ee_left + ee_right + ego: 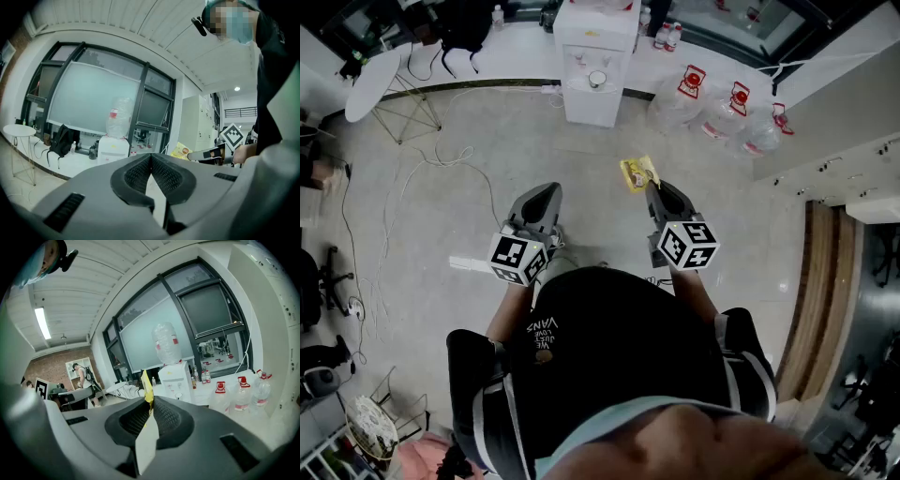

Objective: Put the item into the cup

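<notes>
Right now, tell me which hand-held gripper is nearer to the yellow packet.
Right. The right hand-held gripper is shut on the yellow packet, which pokes out past its tips. The left hand-held gripper, shut and empty, is off to the packet's left.

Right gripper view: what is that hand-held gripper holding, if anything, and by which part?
The right hand-held gripper holds a yellow packet, pinched flat by its near part. Its far end sticks out past the jaw tips.

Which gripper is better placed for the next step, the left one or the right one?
Right, probably. The right gripper is shut on the yellow packet, so it holds the item. The left gripper is shut with nothing between its jaws.
</notes>
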Demonstrator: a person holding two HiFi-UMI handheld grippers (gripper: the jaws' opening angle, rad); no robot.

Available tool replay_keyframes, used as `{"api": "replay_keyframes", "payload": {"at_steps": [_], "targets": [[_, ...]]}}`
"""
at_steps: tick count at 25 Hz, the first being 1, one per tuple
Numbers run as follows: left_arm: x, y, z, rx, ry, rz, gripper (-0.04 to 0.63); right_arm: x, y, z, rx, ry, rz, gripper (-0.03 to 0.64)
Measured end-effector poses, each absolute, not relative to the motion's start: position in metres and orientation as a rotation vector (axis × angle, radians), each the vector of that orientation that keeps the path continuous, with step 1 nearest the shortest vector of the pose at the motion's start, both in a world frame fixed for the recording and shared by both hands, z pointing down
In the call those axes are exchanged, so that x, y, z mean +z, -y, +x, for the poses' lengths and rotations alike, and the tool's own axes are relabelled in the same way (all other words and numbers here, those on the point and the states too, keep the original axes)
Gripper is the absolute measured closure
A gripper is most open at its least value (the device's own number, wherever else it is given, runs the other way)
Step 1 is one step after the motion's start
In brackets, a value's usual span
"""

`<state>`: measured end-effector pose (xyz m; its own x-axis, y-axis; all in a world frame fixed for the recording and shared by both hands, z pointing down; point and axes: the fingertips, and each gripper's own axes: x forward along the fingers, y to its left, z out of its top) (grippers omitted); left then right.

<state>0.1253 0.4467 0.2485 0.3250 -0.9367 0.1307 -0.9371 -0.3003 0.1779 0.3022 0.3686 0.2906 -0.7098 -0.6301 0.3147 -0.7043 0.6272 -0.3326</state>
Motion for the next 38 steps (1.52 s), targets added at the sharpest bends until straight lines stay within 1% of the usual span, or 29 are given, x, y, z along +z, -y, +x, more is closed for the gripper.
{"api": "replay_keyframes", "payload": {"at_steps": [7,14,27,34,38], "targets": [[0.258,-0.432,0.112,0.0,1.68,2.368,0.577,0.291,-0.353,0.29,0.665,2.682,1.136,0.56],[0.265,-0.401,0.075,-0.026,1.599,2.425,0.575,0.289,-0.33,0.25,0.667,2.663,1.187,0.558],[0.278,-0.341,-0.035,0.21,1.421,2.563,0.575,0.297,-0.291,0.153,0.716,2.56,1.394,0.559],[0.297,-0.291,-0.035,0.222,1.325,2.541,0.575,0.306,-0.251,0.152,0.726,2.491,1.404,0.558],[0.3,-0.253,-0.025,0.218,1.335,2.529,0.575,0.304,-0.211,0.154,0.646,2.497,1.365,0.558]]}}
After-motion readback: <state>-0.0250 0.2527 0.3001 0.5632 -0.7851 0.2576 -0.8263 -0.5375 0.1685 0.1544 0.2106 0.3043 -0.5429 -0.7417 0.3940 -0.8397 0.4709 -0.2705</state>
